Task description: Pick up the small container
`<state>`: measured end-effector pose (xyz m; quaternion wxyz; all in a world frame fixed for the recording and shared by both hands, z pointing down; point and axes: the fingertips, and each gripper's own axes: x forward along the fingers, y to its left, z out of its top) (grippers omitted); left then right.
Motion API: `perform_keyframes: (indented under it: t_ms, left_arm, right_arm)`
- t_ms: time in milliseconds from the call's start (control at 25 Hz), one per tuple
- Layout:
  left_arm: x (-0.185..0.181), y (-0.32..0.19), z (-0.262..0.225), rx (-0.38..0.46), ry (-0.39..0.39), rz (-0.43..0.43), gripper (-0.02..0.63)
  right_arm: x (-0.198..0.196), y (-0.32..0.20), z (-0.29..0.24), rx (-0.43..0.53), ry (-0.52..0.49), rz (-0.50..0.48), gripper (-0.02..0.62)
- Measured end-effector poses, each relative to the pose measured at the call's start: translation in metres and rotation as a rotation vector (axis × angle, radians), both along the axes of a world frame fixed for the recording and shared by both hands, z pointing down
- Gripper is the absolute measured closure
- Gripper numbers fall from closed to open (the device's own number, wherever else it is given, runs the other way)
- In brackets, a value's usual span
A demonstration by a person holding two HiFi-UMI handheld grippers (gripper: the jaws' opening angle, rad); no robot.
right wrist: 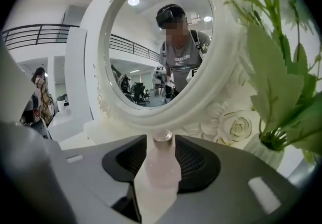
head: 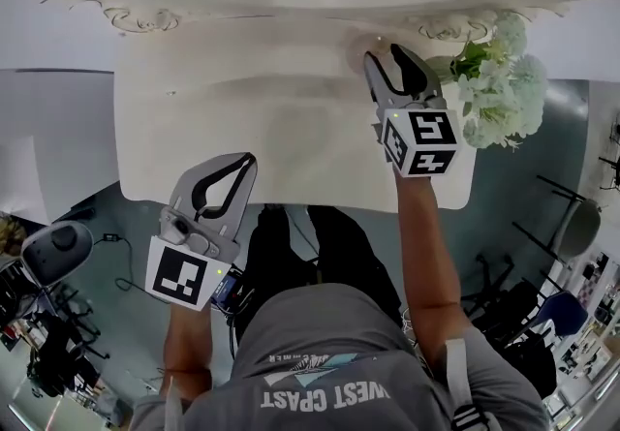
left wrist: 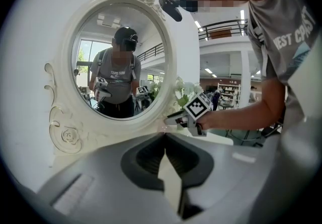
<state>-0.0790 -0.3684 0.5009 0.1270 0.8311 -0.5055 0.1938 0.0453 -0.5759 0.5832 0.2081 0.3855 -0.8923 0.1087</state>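
right gripper view: one small container (right wrist: 162, 163)

The person's grey shirt (head: 320, 347) reads "WEST COAST".

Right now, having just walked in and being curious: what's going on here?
A person stands at a white vanity table with a claw in each hand. The right claw has its jaws open around a small pink bottle, upright on the table before the mirror, not gripped yet. The left claw, shut and empty, is at the table's near edge.
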Motion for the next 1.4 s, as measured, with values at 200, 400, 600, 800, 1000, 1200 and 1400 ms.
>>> perform_keyframes:
  t_ms: [200,400,600,800,1000,1200,1400]
  left_arm:
    - [-0.003,-0.003,0.008,-0.005,-0.001,0.002,0.603]
    - [-0.007,-0.006,0.013,-0.006,-0.007,0.003,0.603]
    - [-0.011,-0.009,0.013,0.003,-0.008,0.003,0.603]
    - [-0.016,-0.004,0.01,-0.003,0.0,-0.018,0.603]
    - [-0.026,0.003,0.002,0.047,-0.011,-0.001,0.603]
    - [-0.039,0.001,-0.011,0.077,-0.015,0.001,0.603]
    - [-0.041,0.006,-0.025,0.11,-0.015,0.011,0.603]
  right_arm:
    - [-0.006,-0.012,0.008,0.003,-0.003,0.02,0.413]
    - [-0.014,-0.02,0.016,-0.004,-0.005,0.026,0.42]
    - [-0.016,-0.024,0.022,0.019,0.027,0.045,0.454]
    - [-0.015,-0.022,0.019,0.013,0.046,0.058,0.46]
    - [-0.015,0.0,0.017,0.011,0.053,0.085,0.462]
    - [-0.026,0.021,-0.004,0.034,0.042,0.064,0.462]
    - [-0.032,0.047,-0.032,0.055,0.024,0.022,0.462]
